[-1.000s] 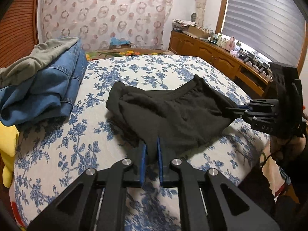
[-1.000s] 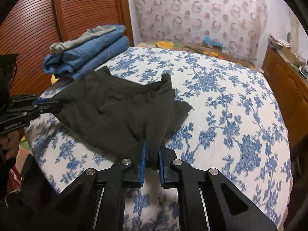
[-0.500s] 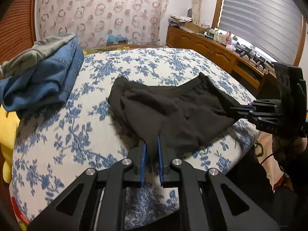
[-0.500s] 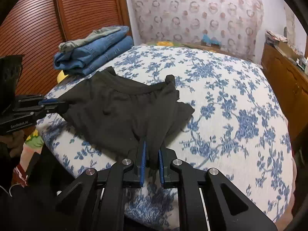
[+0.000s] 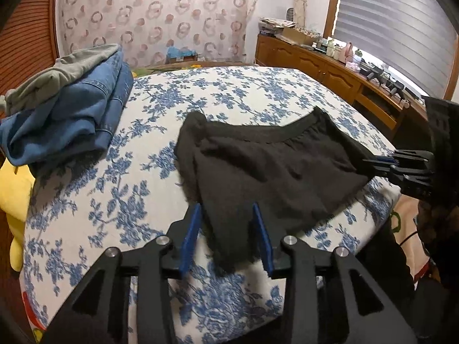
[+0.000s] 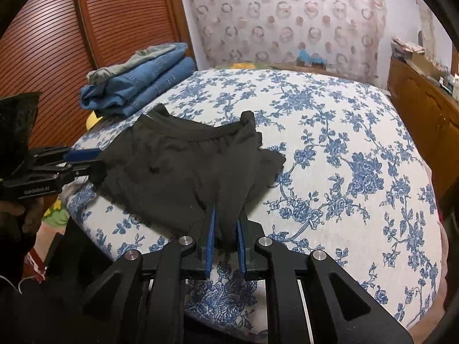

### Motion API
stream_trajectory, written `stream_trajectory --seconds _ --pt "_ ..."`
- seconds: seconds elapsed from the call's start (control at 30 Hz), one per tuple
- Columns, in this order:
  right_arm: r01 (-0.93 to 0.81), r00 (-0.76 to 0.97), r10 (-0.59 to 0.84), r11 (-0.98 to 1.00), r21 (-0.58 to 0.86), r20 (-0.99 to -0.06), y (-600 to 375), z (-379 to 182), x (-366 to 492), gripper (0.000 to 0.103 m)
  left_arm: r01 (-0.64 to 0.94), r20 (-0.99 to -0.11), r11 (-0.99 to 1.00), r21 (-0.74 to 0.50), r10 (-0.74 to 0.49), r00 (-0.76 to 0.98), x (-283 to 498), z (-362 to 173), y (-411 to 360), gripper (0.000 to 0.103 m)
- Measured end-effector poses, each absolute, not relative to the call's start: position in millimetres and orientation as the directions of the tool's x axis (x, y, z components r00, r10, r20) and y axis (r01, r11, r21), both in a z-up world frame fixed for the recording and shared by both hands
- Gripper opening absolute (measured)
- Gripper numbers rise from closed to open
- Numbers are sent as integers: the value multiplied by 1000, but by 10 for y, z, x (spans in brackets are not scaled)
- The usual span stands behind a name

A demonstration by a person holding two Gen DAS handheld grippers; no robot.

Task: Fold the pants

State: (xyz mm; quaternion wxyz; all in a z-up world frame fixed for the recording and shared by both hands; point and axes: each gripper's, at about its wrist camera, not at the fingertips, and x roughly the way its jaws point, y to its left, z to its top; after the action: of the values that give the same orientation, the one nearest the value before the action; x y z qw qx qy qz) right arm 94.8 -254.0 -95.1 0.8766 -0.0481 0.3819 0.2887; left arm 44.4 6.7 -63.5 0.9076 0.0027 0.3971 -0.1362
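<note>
Left gripper [image 5: 226,235] has released, jaws opening around black pants [image 5: 266,169] lying crosswise, right gripper [image 6: 225,243] pinching them.

The crumpled black fabric pants [image 5: 269,166] are plain and dark, lying on a bed [image 5: 86,200] whose white cover carries a blue floral print. The folded denim jeans [image 5: 71,120] are mid-blue, and the garment on top of them [image 5: 57,77] is grey-green. The curtain [image 5: 155,17] is pale with pinkish ring motifs. The slatted wooden door [image 6: 57,43] is reddish brown. A yellow cushion [image 5: 14,195] shows beside the bed.
</note>
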Motion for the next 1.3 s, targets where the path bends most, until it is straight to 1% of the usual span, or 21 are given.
stream_trajectory --seconds 0.3,0.47,0.53,0.7,0.87,1.1,1.3 --pt "-540 553 467 832 129 -690 -2561 -910 972 13 222 -725 972 -76 -207 657 753 -634 132 41" --pt "-512 581 438 852 111 -686 -2582 -866 1062 23 228 -730 969 -95 -223 646 936 -636 115 41" --pt "-502 586 436 857 117 -683 -2607 -847 1099 31 227 -732 968 -105 -229 641 975 -637 107 41" --pt "-484 595 426 867 119 -682 -2614 -837 1233 42 220 -742 969 -114 -230 630 1113 -678 91 41" --pt "-477 569 430 867 145 -701 -2558 -916 1414 44 211 -749 968 -138 -242 617 1187 -742 119 42" --pt "-456 555 409 878 147 -724 -2492 -1015 1573 51 214 -744 964 -156 -257 617 1207 -801 160 44" --pt "-446 550 393 884 139 -737 -2435 -1067 1640 52 223 -724 961 -162 -269 635 1191 -822 186 45"
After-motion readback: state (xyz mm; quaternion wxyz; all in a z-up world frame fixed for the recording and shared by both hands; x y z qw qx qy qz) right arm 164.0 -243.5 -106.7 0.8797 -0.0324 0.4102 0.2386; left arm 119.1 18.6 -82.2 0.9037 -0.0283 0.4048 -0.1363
